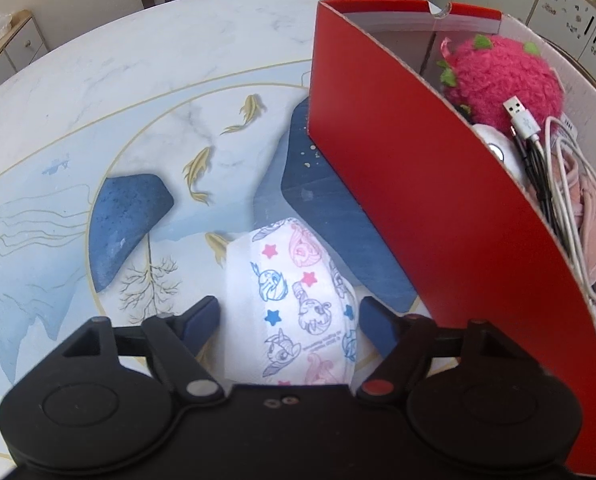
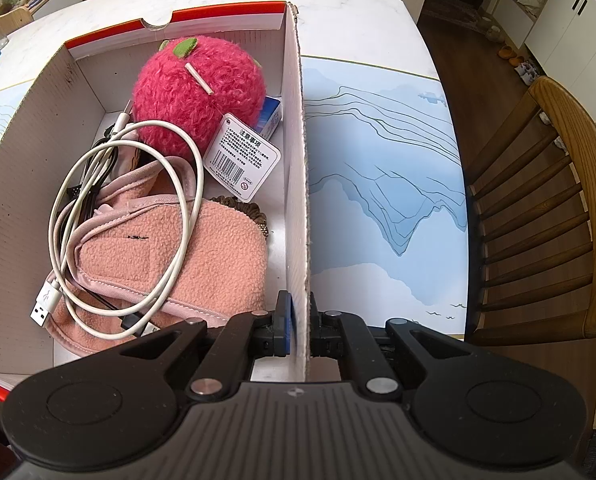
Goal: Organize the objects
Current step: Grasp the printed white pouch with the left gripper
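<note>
On the table [image 1: 97, 60], near its middle and just beside the red box [image 1: 398, 160], lies a folded diaper [image 1: 293, 300] with cartoon ponies and stars. Left gripper [image 1: 289, 316] straddles it, jaws apart, pads not touching. Right gripper [image 2: 300, 328] clenched on the box's side wall [image 2: 298, 160]. Inside the box: pink plush ball [image 2: 193, 92], white cable [image 2: 125, 216], pink fleece pouch [image 2: 169, 256].

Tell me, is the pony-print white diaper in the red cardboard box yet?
Out. The pony-print white diaper lies on the table beside the red cardboard box.
</note>
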The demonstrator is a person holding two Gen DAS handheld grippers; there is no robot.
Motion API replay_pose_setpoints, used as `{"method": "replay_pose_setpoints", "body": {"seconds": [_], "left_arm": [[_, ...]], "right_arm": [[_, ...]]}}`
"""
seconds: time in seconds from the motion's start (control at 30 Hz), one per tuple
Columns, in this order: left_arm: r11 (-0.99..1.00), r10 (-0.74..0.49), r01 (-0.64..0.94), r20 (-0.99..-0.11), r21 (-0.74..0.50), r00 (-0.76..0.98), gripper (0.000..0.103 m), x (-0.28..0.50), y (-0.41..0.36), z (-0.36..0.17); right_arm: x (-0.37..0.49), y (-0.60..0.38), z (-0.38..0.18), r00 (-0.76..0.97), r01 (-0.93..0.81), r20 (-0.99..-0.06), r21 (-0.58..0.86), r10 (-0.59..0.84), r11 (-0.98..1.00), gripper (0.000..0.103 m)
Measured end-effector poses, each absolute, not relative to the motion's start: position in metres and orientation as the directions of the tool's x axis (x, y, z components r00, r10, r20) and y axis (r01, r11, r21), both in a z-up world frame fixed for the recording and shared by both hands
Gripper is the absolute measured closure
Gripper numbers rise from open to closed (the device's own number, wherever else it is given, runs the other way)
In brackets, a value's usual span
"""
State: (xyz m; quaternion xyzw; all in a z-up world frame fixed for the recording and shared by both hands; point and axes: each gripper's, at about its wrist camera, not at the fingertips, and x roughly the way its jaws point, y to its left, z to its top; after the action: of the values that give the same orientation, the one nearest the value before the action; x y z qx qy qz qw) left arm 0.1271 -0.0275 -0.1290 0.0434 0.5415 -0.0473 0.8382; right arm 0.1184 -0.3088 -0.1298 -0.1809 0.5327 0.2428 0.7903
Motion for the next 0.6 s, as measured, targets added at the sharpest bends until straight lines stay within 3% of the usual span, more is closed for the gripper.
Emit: {"method": "replay_pose_setpoints", "body": {"seconds": [0.1, 0.3, 0.37, 0.6], "left_arm": [[0.991, -0.034, 0.129, -0.912, 0.021, 0.41, 0.036, 0.128, -0.029, -0.129], [0.992, -0.039, 0.123, -0.907, 0.014, 0.42, 0.065, 0.128, -0.031, -0.125], [0.993, -0.05, 0.119, -0.907, 0.001, 0.419, 0.083, 0.128, -0.03, -0.123], [0.994, -0.077, 0.1, -0.891, -0.035, 0.448, 0.09, 0.124, -0.025, -0.104]], "right_arm": [[0.118, -0.309, -0.13, 0.315, -0.576, -0.93, -0.027, 0.191, 0.817, 0.098], [0.118, -0.309, -0.129, 0.315, -0.576, -0.93, -0.027, 0.191, 0.817, 0.098], [0.118, -0.309, -0.129, 0.315, -0.576, -0.93, -0.028, 0.19, 0.817, 0.098], [0.118, -0.309, -0.129, 0.315, -0.575, -0.93, -0.028, 0.19, 0.817, 0.098]]}}
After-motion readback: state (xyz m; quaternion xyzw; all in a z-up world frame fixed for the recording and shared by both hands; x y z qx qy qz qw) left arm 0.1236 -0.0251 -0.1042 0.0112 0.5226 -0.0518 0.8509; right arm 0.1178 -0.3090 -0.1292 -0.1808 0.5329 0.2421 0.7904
